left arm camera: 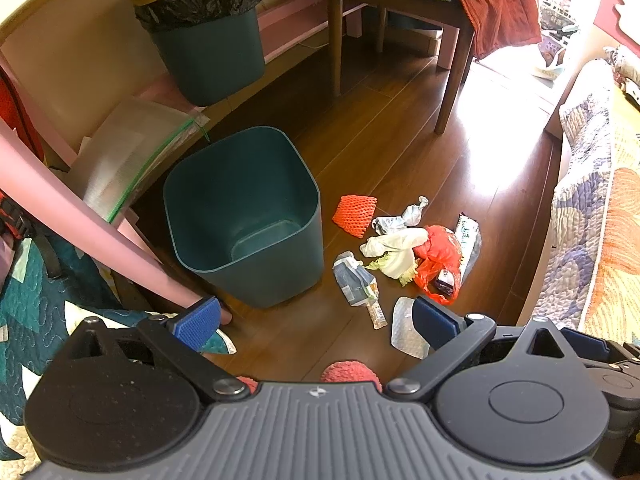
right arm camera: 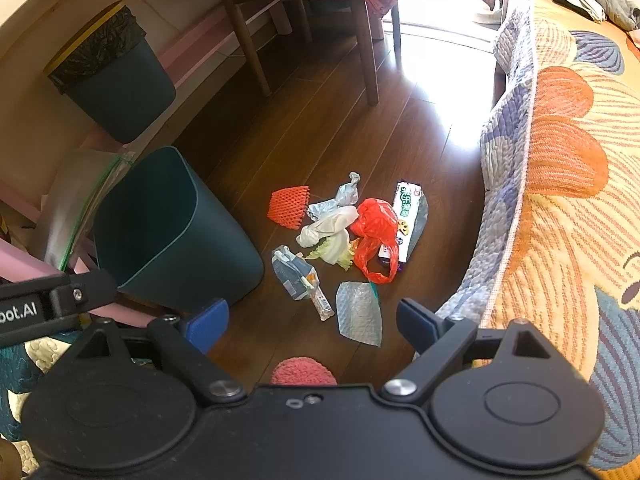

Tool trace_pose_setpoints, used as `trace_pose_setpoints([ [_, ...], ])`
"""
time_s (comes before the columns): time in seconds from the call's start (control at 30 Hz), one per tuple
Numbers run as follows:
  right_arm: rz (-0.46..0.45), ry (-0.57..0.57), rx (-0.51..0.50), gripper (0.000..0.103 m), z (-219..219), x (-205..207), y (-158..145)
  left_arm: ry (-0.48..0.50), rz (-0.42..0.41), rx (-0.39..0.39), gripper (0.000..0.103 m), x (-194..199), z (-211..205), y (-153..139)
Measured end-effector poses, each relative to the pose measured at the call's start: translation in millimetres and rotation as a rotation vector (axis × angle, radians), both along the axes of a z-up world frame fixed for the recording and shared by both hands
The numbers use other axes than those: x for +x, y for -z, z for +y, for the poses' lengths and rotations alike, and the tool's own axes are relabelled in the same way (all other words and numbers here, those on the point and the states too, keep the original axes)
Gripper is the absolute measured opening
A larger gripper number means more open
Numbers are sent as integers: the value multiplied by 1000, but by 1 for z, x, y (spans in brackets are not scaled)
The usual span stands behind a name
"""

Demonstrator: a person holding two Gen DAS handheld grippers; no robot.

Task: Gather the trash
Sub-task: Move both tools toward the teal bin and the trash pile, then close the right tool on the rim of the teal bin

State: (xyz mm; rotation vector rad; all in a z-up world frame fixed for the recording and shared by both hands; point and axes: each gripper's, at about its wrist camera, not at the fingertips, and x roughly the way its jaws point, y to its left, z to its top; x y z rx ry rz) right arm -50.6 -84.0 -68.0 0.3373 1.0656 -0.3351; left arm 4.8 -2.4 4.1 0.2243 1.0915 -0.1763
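Both the left gripper (left arm camera: 316,322) and right gripper (right arm camera: 312,322) gape wide, holding nothing, above floor trash (right arm camera: 344,232) beside teal bin (left arm camera: 244,216).

The left gripper (left arm camera: 316,322) hangs above the wooden floor (left arm camera: 400,128) with its jaws spread wide and nothing between them. Ahead stands an unlined teal bin (left arm camera: 248,216); just right of it lies the litter — an orange foam net (left arm camera: 354,214), a red plastic bag (left arm camera: 438,260), a crushed carton (left arm camera: 354,278). A second, bag-lined bin (left arm camera: 208,36) stands by the wall.
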Motion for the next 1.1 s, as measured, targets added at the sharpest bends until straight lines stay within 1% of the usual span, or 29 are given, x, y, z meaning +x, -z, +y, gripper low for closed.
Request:
trace_pose_setpoints([
  [0.33, -6, -3, -3, 91, 0, 1, -1, -6, -2, -1, 103, -2, 1, 2],
  [0.6, -16, -13, 20, 91, -2, -2, -2, -50, -20, 14, 103, -9, 3, -5],
  [0.8, -39, -64, 37, 91, 6, -5, -6, -67, -37, 35, 103, -14, 1, -2],
  [0.87, -43, -76, 49, 91, 6, -4, -7, -75, -38, 37, 103, -12, 0, 1],
  [0.97, -27, -83, 65, 91, 4, 3, -5, -89, -33, 19, 103, -5, 3, 7],
  [1.1, -16, -107, 39, 91, -3, 19, -3, -106, -25, -4, 103, 12, 5, 16],
])
